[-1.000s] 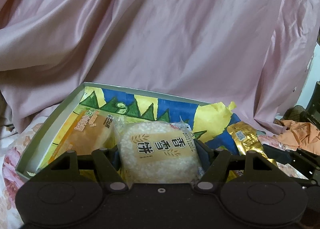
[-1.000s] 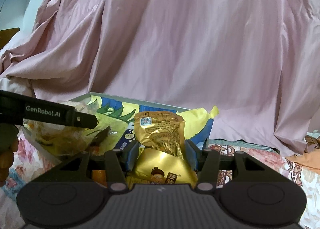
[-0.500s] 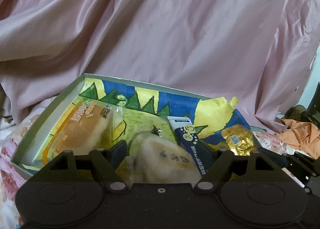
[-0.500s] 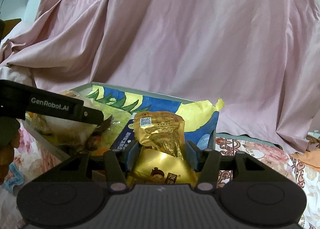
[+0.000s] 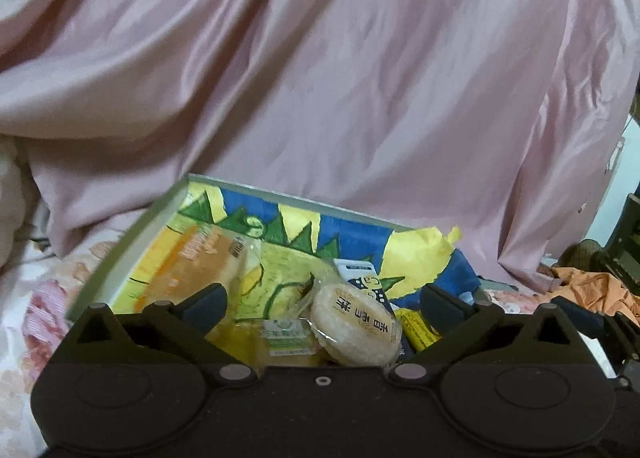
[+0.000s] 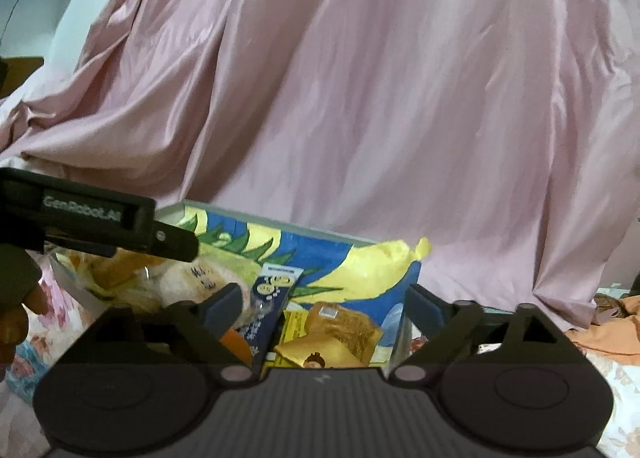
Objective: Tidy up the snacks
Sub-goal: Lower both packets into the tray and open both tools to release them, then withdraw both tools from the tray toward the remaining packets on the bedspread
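A shallow box [image 5: 132, 242] lined with yellow, blue and green paper holds the snacks. My left gripper [image 5: 324, 304] hangs over its near side with its jaws opening wide. A round rice-cracker pack [image 5: 356, 330] lies loose in the box between them, touching neither pad. An orange bread pack [image 5: 192, 262] and a blue stick pack [image 5: 362, 278] lie farther in. My right gripper [image 6: 326, 308] is over the right end of the box [image 6: 320, 236], its jaws also opening. A gold packet [image 6: 336, 334] lies free below and between them. The left gripper [image 6: 176, 244] shows from the side.
Pink satin cloth [image 5: 340, 98] is draped behind the box. A floral sheet [image 5: 40, 298] lies under it. Orange fabric [image 5: 592, 290] is bunched at the right. A hand [image 6: 16, 310] holds the left gripper at the left edge.
Both grippers have gone from shut on a snack to wide apart. The rice-cracker pack and the gold packet have dropped into the box. The left gripper has drawn back a little.
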Demonstrator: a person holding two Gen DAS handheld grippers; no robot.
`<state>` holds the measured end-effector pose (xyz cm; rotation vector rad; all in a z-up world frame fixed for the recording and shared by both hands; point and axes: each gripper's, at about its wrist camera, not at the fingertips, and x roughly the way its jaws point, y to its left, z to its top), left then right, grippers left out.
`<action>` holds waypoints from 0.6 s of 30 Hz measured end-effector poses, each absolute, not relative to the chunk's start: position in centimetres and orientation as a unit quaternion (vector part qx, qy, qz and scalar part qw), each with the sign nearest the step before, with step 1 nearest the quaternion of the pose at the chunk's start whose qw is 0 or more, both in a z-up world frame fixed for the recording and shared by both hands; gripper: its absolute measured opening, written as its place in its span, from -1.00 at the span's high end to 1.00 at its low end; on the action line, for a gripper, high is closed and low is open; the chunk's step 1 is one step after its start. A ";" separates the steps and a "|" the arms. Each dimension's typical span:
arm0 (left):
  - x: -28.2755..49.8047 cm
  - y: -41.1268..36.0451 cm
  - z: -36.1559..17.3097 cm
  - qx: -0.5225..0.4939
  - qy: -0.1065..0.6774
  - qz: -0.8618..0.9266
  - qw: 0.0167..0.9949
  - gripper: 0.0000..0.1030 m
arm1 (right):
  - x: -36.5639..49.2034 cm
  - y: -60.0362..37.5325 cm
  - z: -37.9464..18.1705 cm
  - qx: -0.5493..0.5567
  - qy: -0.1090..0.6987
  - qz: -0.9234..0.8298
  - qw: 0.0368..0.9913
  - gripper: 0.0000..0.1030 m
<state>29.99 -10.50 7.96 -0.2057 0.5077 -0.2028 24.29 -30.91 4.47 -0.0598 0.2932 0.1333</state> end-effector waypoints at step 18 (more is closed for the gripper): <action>18.8 -4.8 9.5 -0.088 0.194 -0.063 0.975 -0.99 | 16.4 -29.5 7.3 0.014 0.102 0.058 0.993 -0.99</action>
